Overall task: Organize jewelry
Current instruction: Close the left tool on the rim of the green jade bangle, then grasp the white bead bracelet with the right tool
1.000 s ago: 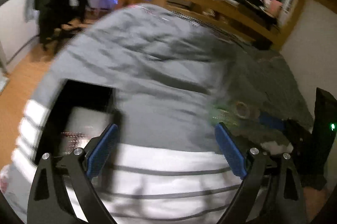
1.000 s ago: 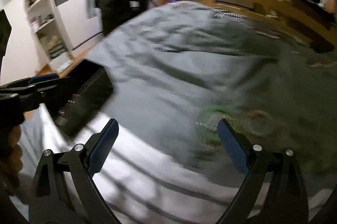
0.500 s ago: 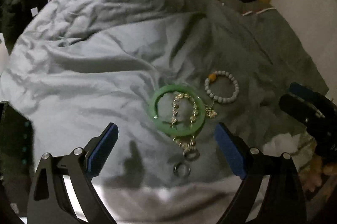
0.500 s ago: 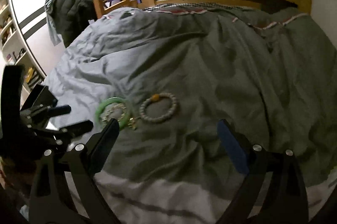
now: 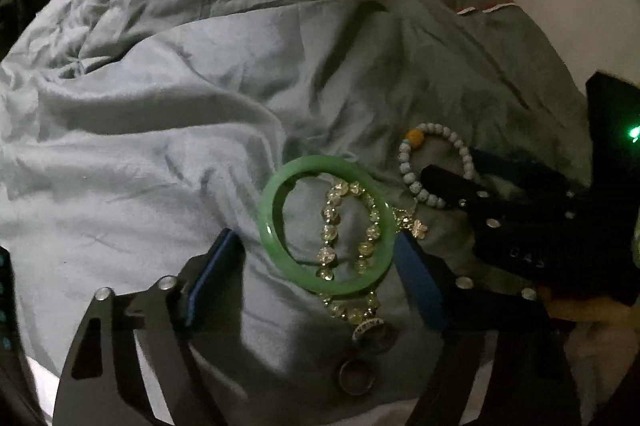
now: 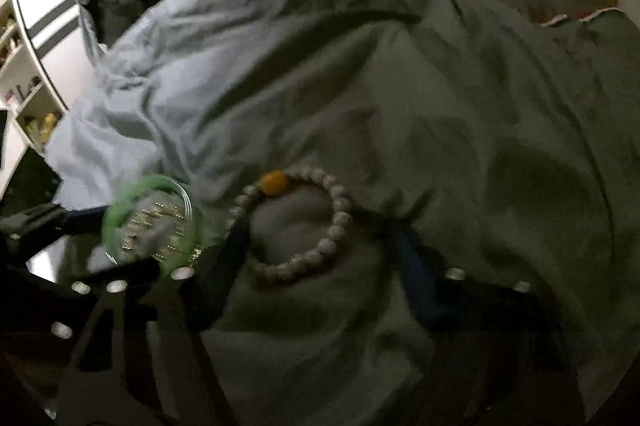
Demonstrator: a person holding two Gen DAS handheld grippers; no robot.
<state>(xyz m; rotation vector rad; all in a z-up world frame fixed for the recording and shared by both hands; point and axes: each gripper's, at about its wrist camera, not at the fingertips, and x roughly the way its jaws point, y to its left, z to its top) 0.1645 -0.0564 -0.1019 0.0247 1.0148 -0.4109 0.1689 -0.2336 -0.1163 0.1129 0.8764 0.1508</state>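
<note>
Having closed in, left tool [image 5: 316, 258] straddling green bangle [image 5: 276, 214], right tool [image 6: 316, 258] around bead bracelet [image 6: 336, 222]

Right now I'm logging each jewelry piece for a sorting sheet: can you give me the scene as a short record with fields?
surface: grey duvet
green bangle: flat, between the open left claw fingers
crystal bead bracelet: partly inside the bangle, crossing its near rim
white bead bracelet: one amber bead, between the open right claw fingers
rings: two, near the crystal bracelet's near end
held: nothing
</note>
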